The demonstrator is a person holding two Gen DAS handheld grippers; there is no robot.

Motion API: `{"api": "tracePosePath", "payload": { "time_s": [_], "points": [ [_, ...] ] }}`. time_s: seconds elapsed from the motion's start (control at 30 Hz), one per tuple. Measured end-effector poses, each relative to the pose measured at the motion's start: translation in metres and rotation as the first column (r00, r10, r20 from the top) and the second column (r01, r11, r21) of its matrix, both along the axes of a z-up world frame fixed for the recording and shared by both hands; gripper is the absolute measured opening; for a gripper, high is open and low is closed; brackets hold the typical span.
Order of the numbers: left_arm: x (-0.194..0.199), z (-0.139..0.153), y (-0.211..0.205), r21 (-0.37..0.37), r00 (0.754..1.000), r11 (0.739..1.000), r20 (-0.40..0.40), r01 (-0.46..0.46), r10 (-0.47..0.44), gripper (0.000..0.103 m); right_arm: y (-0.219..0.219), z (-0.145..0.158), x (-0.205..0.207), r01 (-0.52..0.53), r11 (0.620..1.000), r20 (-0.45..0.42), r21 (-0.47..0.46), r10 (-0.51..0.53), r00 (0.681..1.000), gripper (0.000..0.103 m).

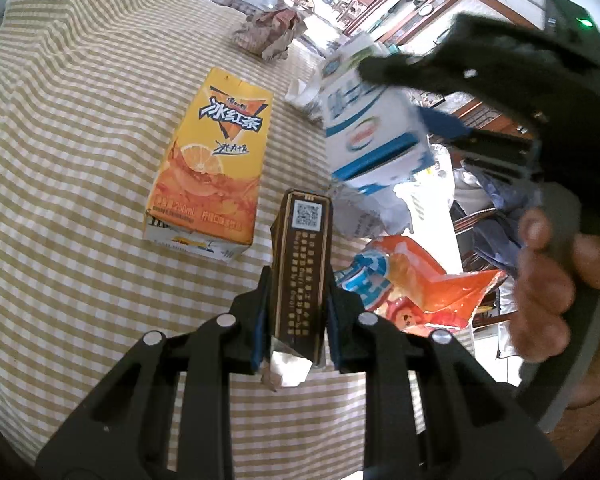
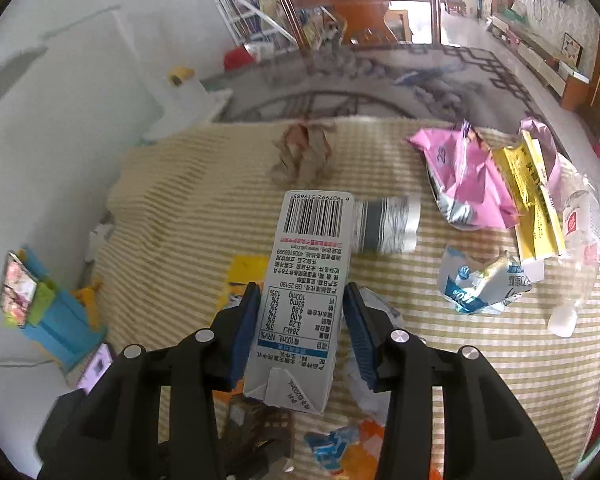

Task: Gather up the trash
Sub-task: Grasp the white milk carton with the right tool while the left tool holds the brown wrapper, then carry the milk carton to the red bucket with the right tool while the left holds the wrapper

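Observation:
My left gripper [image 1: 298, 300] is shut on a dark brown cigarette pack [image 1: 302, 264] and holds it above the checked tablecloth [image 1: 80, 160]. My right gripper [image 2: 300, 320] is shut on a white and blue milk carton [image 2: 304, 280], held above the table; the same carton [image 1: 372, 128] and the right gripper above it show in the left wrist view. An orange iced tea carton [image 1: 210, 164] lies flat on the cloth ahead of the left gripper. An orange snack wrapper [image 1: 416, 284] lies at the right.
Crumpled brown paper [image 1: 272, 32] lies at the far side, also in the right wrist view [image 2: 304, 156]. A roll of grey bags [image 2: 384, 224], pink wrapper [image 2: 464, 176], yellow box [image 2: 536, 208], crushed blue-white carton [image 2: 480, 280] and clear bottle [image 2: 576, 248] lie on the table's right.

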State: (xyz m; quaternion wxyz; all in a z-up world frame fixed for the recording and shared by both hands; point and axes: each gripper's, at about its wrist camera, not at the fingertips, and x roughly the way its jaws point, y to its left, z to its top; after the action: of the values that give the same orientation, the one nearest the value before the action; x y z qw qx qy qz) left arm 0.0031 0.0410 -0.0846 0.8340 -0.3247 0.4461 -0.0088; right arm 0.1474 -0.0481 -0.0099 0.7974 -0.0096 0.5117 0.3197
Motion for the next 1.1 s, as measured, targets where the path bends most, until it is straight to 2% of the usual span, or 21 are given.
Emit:
{"api": "tracePosePath", "payload": {
  "time_s": [0.1, 0.33, 0.6, 0.67, 0.8, 1.1],
  "points": [
    [0.0, 0.0, -0.001, 0.0, 1.0, 1.0, 0.001, 0.0, 0.0, 0.023, -0.007, 0.013, 0.0, -0.005, 0.998, -0.013, 0.056, 0.006, 1.0, 0.042],
    [0.002, -0.002, -0.002, 0.005, 1.0, 1.0, 0.008, 0.0, 0.0, 0.023, -0.036, 0.039, -0.014, 0.009, 0.99, 0.017, 0.137, -0.012, 1.0, 0.042],
    [0.003, -0.003, -0.005, 0.007, 1.0, 1.0, 0.015, 0.008, -0.008, 0.023, -0.081, 0.061, -0.026, 0.05, 0.982, 0.131, 0.181, -0.074, 0.989, 0.042],
    [0.003, -0.002, -0.005, 0.01, 1.0, 1.0, 0.024, 0.009, -0.01, 0.023, -0.092, 0.062, -0.028, 0.055, 0.982, 0.149, 0.182, -0.083, 0.985, 0.042],
    [0.005, 0.0, -0.01, 0.063, 0.999, 0.998, 0.03, 0.022, -0.024, 0.023, -0.12, 0.062, -0.036, 0.088, 0.98, 0.198, 0.178, -0.123, 0.972, 0.042],
    [0.009, -0.001, -0.012, 0.042, 0.998, 0.998, 0.055, 0.037, -0.039, 0.023, -0.181, 0.041, -0.051, 0.195, 0.972, 0.244, 0.132, -0.222, 0.944, 0.042]
  ]
}}
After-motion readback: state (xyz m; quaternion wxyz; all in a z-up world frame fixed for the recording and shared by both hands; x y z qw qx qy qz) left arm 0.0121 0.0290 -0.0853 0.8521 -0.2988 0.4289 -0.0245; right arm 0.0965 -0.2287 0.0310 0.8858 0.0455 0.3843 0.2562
